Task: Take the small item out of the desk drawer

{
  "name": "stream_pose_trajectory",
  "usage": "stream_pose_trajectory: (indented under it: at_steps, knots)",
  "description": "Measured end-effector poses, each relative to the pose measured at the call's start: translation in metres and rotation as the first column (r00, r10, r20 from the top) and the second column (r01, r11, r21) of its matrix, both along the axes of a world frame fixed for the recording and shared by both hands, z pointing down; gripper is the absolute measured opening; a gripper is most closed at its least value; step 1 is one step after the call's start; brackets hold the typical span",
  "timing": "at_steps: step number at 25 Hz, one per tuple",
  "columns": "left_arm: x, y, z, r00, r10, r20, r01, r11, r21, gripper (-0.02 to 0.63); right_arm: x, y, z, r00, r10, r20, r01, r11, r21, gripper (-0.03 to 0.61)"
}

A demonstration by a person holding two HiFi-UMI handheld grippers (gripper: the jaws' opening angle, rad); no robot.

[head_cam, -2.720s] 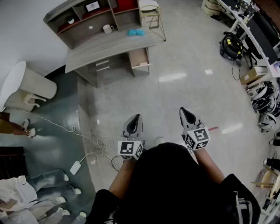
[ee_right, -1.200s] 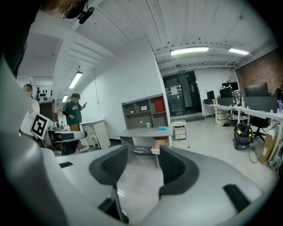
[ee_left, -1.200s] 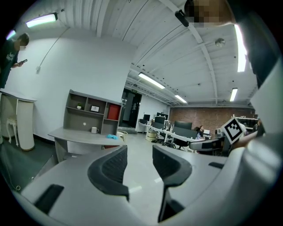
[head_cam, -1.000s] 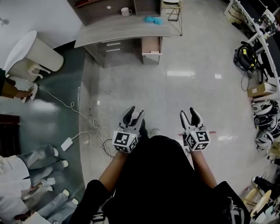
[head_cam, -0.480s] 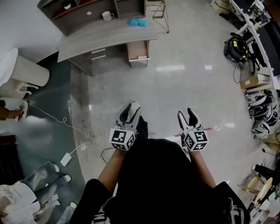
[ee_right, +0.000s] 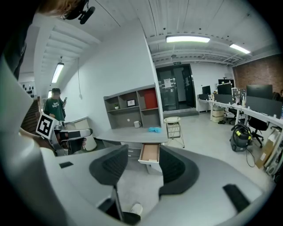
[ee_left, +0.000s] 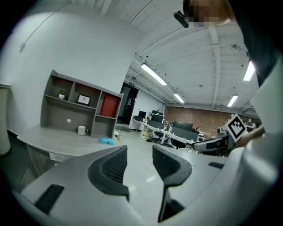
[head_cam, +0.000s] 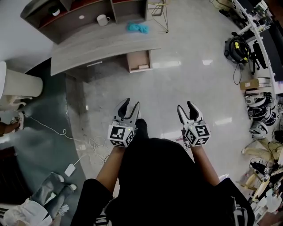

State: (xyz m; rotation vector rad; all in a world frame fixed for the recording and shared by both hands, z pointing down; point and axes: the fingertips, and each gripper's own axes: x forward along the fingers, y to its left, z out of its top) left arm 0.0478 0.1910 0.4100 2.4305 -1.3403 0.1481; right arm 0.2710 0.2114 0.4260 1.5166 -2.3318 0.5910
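Observation:
A grey desk [head_cam: 101, 46] stands across the floor ahead, with one wooden drawer [head_cam: 139, 61] pulled open at its right end. A small pale item [head_cam: 143, 67] lies at the drawer's front. Both grippers are held up in front of the person, well short of the desk. My left gripper [head_cam: 128, 105] is open with nothing between its fingers. My right gripper [head_cam: 187, 107] is open and empty too. In the right gripper view the open drawer [ee_right: 150, 153] shows between the jaws, far off. In the left gripper view the desk [ee_left: 57, 143] lies at the left.
On the desk are a white mug [head_cam: 102, 19] and a blue cloth [head_cam: 138, 28], with a shelf unit [head_cam: 84, 12] behind. A wire stool [head_cam: 158, 9] stands right of the desk. A white cable [head_cam: 70, 134] trails on the floor at left. A vacuum cleaner [head_cam: 235, 47] and boxes sit at right.
The person has stepped closer to the desk, and it now sits larger and lower in the head view. Both grippers keep their open pose in front of the body.

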Motion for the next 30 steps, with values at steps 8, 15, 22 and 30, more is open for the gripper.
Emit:
stream_pose_trajectory:
  at_steps: [8, 15, 22, 30]
  knots:
    - [-0.057, -0.089, 0.003, 0.999, -0.01, -0.04, 0.009, 1.0, -0.015, 0.156, -0.063, -0.09, 0.002, 1.0, -0.01, -0.017, 0.009, 1.0, -0.021, 0.199]
    - [-0.086, -0.133, 0.02, 0.999, 0.033, -0.035, -0.034, 0.998, -0.045, 0.156, -0.098, -0.132, 0.008, 0.999, -0.011, -0.035, 0.01, 0.999, -0.041, 0.199]
    - [-0.11, -0.164, 0.019, 0.999, 0.03, -0.045, -0.03, 0.999, -0.01, 0.156, -0.12, -0.155, 0.007, 0.999, -0.018, -0.049, 0.016, 0.999, -0.038, 0.201]
    - [-0.125, -0.169, 0.026, 0.998, -0.042, -0.055, 0.04, 0.999, -0.036, 0.156, -0.139, -0.175, 0.018, 0.995, -0.103, -0.016, 0.102, 0.992, -0.072, 0.202]
